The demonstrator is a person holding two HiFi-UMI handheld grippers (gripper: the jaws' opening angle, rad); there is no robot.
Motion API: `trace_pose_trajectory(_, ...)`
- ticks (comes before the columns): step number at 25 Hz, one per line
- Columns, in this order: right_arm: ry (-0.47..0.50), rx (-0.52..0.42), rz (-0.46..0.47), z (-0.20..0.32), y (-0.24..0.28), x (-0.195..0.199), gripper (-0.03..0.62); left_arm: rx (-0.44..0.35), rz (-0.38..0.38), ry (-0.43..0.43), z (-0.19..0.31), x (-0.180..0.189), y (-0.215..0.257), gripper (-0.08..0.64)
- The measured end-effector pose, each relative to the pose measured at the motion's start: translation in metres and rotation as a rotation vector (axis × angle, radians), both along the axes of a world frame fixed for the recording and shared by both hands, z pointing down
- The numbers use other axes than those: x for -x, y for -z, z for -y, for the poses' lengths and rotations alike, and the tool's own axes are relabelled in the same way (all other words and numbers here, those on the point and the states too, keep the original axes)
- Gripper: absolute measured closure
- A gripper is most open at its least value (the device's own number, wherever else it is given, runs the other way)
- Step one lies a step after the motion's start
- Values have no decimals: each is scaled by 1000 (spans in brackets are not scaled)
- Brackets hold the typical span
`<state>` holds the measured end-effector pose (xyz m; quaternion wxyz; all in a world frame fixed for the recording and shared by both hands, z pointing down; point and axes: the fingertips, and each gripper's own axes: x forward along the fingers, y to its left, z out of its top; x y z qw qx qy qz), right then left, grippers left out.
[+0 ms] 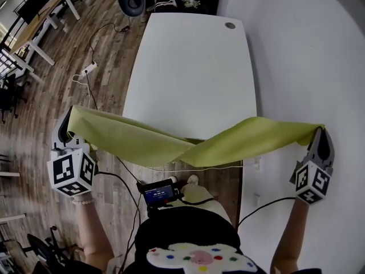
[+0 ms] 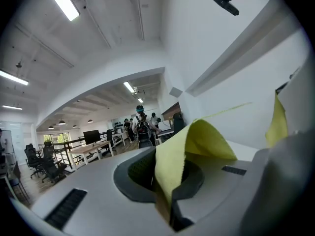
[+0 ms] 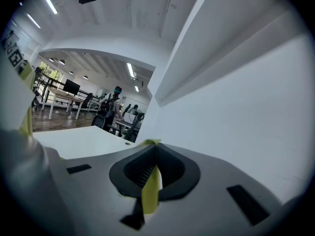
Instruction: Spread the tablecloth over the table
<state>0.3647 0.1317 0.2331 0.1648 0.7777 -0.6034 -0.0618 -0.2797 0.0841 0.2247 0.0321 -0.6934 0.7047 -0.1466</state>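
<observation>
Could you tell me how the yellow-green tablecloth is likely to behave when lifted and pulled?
Probably floppy: the tablecloth sags and twists between the left tool and the right tool. Likely light, since pinched corners alone hold it up. It may drape unevenly on the table.

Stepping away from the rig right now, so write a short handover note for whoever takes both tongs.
Left tongs: shut on one end of the yellow-green tablecloth.
Right tongs: shut on the other end.
Tablecloth: held in the air, stretched between the two, twisted in the middle, at the near end of the white table. The tabletop beyond it is uncovered.
Done: cloth is lifted and pulled wide.
Left: probably undo the twist, carry the cloth over the table, lay it flat, then let go.
</observation>
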Motion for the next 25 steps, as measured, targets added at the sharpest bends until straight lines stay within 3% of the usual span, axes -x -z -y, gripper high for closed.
trace_pose_trajectory(11,54,-25,-149,40,20,-4,560,-103,14,152,4,40,44,549)
trace_pose_trajectory(16,71,-40,-193,54,29,-5,560,-126,58,160,1,37,58,549)
trace_pose_trajectory(25,18,-98,-266,62,67,-18,560,-130,63,164,-6,34,57,549)
